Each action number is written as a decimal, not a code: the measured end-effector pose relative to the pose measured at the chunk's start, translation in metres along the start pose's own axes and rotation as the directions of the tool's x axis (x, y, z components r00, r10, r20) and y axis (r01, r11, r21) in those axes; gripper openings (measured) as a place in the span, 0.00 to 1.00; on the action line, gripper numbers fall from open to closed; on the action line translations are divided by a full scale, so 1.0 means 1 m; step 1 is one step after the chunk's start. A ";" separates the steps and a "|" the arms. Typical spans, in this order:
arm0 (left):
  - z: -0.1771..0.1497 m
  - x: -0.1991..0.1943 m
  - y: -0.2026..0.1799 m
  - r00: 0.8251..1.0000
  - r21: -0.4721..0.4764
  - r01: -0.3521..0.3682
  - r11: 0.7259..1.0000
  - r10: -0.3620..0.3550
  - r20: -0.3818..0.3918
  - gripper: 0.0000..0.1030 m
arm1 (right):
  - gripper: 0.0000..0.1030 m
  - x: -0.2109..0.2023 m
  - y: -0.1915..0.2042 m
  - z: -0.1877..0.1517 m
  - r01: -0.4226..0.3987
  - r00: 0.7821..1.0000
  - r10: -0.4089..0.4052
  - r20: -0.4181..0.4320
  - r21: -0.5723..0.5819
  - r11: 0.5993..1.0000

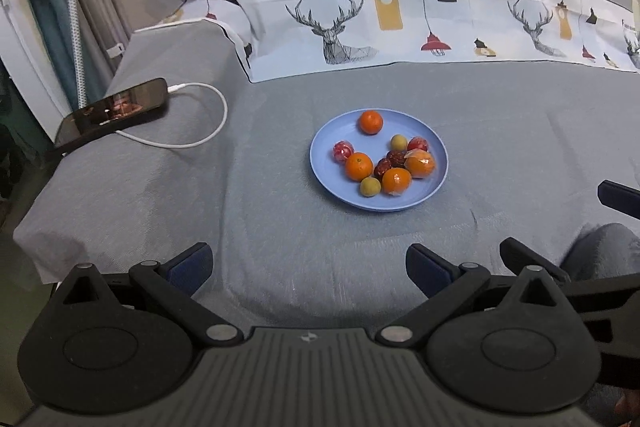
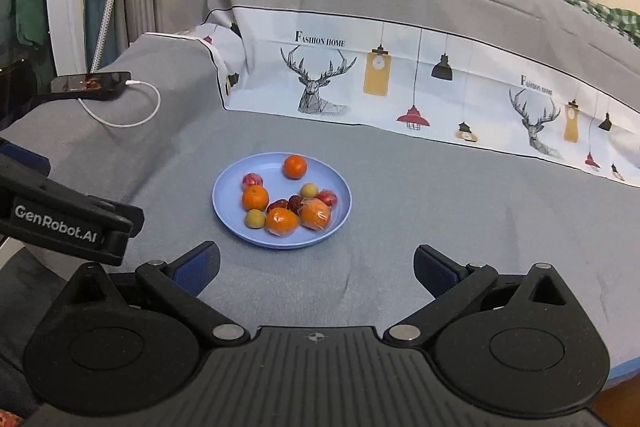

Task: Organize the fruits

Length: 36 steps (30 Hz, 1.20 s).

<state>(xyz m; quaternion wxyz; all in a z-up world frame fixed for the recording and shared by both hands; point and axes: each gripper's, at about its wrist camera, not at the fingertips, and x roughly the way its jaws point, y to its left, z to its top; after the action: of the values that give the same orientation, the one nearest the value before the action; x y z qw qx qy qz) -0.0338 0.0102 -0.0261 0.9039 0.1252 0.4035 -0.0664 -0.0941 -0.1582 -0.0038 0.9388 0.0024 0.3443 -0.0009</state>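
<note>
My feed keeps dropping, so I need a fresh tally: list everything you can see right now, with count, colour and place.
plate: one, light blue, middle of the grey cover
oranges: four, orange, on the plate; two look plastic-wrapped
small round fruits: two, yellow-green, on the plate
wrapped red fruits: two, red, left and right on the plate
dark red fruits: about two, plate centre
phone: one, black, far left, screen lit
cable: one, white, plugged into the phone
printed cloth: one, white with deer and lamps, behind the plate
left gripper: open, empty
right gripper: open, empty
</note>
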 end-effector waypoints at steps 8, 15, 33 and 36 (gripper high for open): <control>-0.008 -0.018 0.007 1.000 -0.024 -0.007 1.000 0.007 0.019 1.00 | 0.99 -0.021 0.004 -0.002 -0.012 0.999 0.012 0.041 -0.021 1.000; -0.010 -0.024 0.006 0.999 -0.016 -0.015 1.000 0.015 0.033 1.00 | 0.99 -0.029 0.007 -0.004 0.007 0.999 -0.007 0.047 -0.019 1.000; -0.011 -0.011 0.011 1.000 -0.014 -0.029 0.999 0.029 0.002 1.00 | 0.99 -0.031 0.008 -0.004 0.031 0.998 -0.030 0.059 -0.026 0.999; -0.011 -0.010 0.012 1.000 -0.017 -0.028 0.999 0.028 -0.001 1.00 | 0.99 -0.030 0.009 -0.004 0.032 0.998 -0.030 0.053 -0.030 0.999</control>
<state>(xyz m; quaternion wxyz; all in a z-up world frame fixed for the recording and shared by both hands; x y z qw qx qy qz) -0.0457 0.0246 -0.0241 0.9056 0.1232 0.4027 -0.0501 -0.1191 -0.1493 0.0124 0.9474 -0.0174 0.3195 -0.0103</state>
